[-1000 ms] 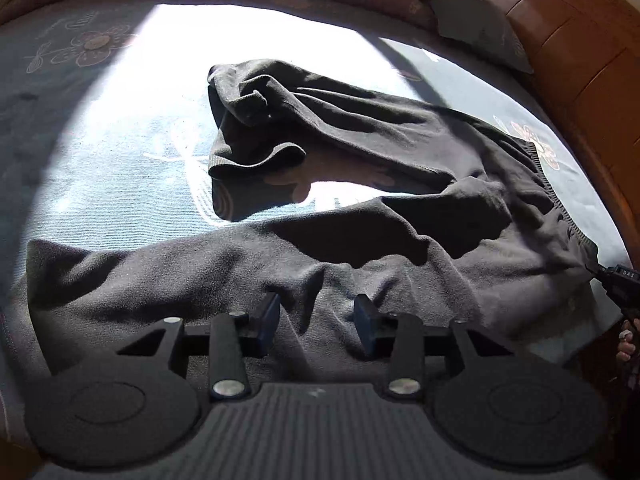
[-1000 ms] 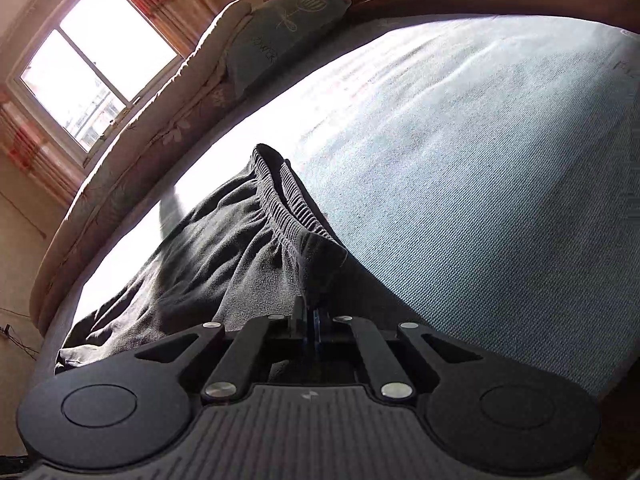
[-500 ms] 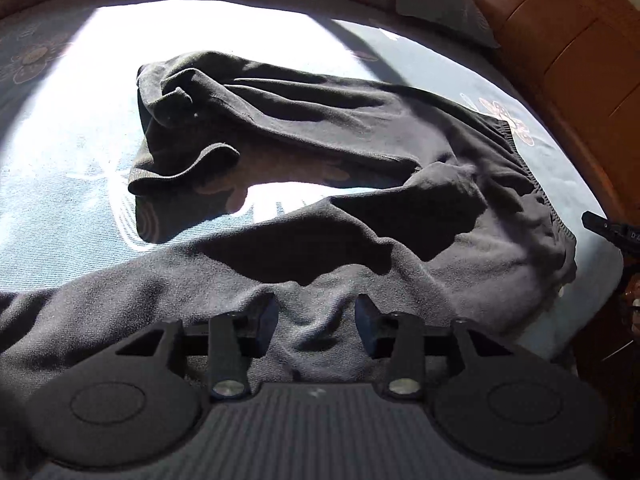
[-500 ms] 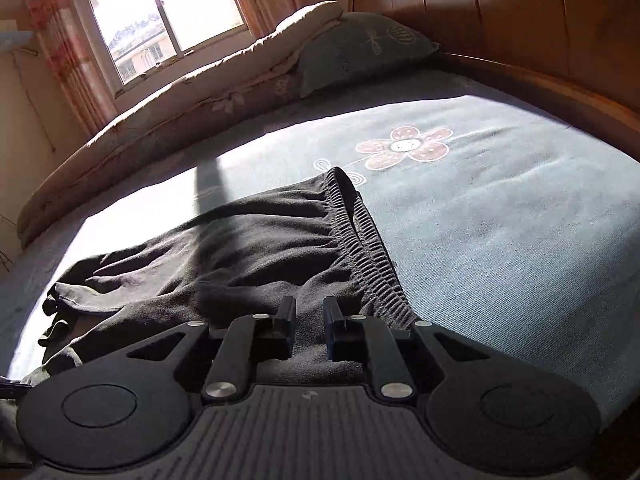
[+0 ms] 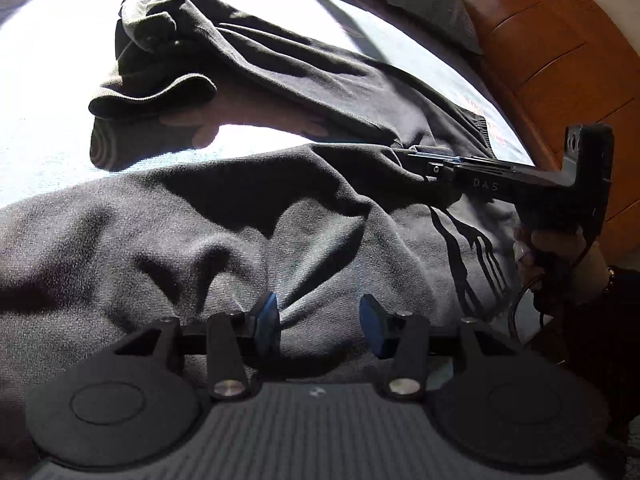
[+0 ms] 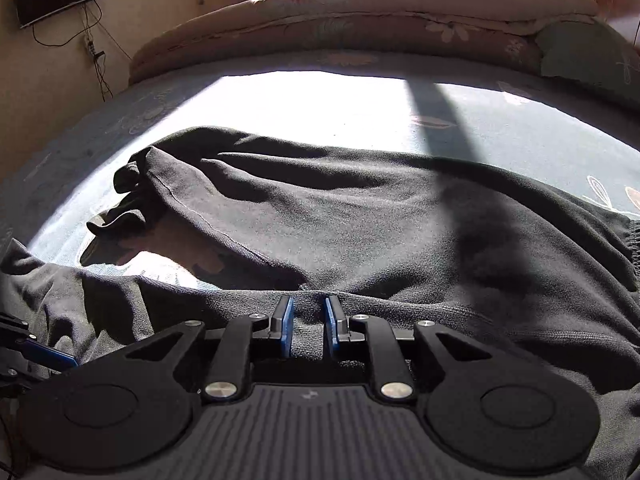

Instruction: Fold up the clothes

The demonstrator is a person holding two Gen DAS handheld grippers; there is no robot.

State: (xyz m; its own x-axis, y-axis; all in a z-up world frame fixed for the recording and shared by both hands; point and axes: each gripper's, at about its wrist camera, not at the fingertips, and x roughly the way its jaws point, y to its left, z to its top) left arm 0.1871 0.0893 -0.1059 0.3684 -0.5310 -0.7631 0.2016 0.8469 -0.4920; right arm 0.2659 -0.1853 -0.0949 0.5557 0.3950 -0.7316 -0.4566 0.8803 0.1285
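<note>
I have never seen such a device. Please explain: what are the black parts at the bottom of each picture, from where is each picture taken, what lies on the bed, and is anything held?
No robot arm is here. A person holds a two-finger tool in each hand, and a small camera on each tool looks forward along its fingers. The black parts at the bottom are the tool itself.

One picture comes from the left gripper. Its blue-padded fingers stand wide apart over the cloth, gripping nothing. At the right edge you see the person's hand holding the other tool.

The other picture comes from the right gripper. Its fingers are parted, with dark cloth between them, not pinched.

On the bed lie dark trousers, spread and rumpled, with a folded quilt behind.
</note>
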